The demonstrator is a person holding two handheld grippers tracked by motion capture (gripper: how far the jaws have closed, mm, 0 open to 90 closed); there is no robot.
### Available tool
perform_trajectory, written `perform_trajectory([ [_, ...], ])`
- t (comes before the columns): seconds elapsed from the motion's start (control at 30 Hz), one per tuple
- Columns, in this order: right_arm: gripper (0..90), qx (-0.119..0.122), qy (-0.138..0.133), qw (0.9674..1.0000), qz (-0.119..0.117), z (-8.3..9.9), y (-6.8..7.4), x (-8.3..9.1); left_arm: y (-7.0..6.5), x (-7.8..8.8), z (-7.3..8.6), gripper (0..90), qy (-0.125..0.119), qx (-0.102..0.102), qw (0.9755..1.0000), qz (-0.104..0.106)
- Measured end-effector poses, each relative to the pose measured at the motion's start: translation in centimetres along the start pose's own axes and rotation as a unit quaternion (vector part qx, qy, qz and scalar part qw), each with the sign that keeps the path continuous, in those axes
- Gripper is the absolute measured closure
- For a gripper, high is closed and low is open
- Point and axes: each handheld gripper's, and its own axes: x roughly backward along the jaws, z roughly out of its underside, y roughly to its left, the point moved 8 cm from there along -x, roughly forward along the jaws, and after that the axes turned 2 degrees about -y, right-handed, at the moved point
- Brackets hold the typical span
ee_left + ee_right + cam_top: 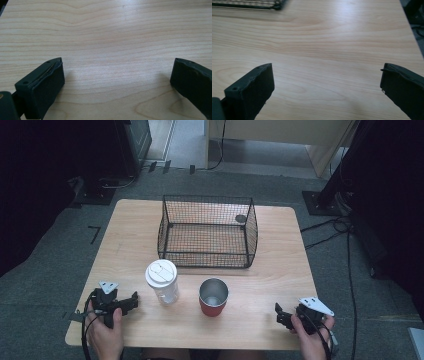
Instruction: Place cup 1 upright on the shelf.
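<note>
Cups wait mid-table: clear cup with white lid (162, 281) beside red cup (213, 297), wire basket (207, 231) behind, likely where they go. High view: my left gripper (134, 300) near lidded cup, right gripper (278, 311) well apart. Left gripper view: jaws spread over bare table (112, 37). Right gripper view: jaws spread, holding nothing, basket corner (249, 3) far ahead.

We see a pale wooden table (280, 270) with wavy grain, a black wire-mesh basket (207, 231), a clear tumbler (163, 281) with a white lid, a red cup (213, 297) with a silver inside, and two black grippers (131, 301) (280, 312) topped by grey plates.
</note>
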Motion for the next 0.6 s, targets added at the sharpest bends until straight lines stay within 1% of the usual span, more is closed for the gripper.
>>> perform_trajectory([
  [0.2, 0.0, 0.016, -0.010, 0.9992, -0.035, -0.5, 2.9, 0.6, 0.0, 0.0, 0.0, 0.1, 0.000, 0.000, 1.0000, 0.000],
  [0.23, 0.0, 0.016, -0.010, 0.9992, -0.035, -0.5, 2.9, 0.6, 0.0, 0.0, 0.0, 0.1, 0.000, 0.000, 1.0000, 0.000],
  [0.27, 0.0, 0.027, -0.012, 0.9987, -0.042, -0.7, 3.7, 0.7, 0.0, 0.0, 0.0, 0.1, 0.000, 0.000, 1.0000, 0.000],
  [0.4, 0.0, 0.042, -0.016, 0.9973, -0.058, -1.2, 5.6, 1.0, 0.0, 0.0, 0.0, 0.1, 0.000, 0.000, 1.0000, 0.000],
  [0.43, 0.0, 0.045, -0.016, 0.9970, -0.061, -1.3, 6.0, 1.1, 0.0, 0.0, 0.0, 0.1, 0.000, 0.000, 1.0000, 0.000],
  [0.47, 0.0, 0.045, -0.016, 0.9970, -0.061, -1.3, 6.0, 1.1, 0.0, 0.0, 0.0, 0.1, 0.000, 0.000, 1.0000, 0.000],
  [0.5, 0.0, 0.053, -0.019, 0.9962, -0.066, -1.6, 6.9, 1.2, 0.0, 0.0, 0.0, 0.1, 0.000, 0.000, 1.0000, 0.000],
  [0.57, 0.0, 0.054, -0.020, 0.9957, -0.072, -1.8, 7.6, 1.3, 0.0, 0.0, 0.0, 0.1, 0.000, 0.000, 1.0000, 0.000],
  [0.6, 0.0, 0.061, -0.022, 0.9949, -0.077, -1.9, 8.2, 1.4, 0.0, 0.0, 0.0, 0.1, 0.000, 0.000, 1.0000, 0.000],
])
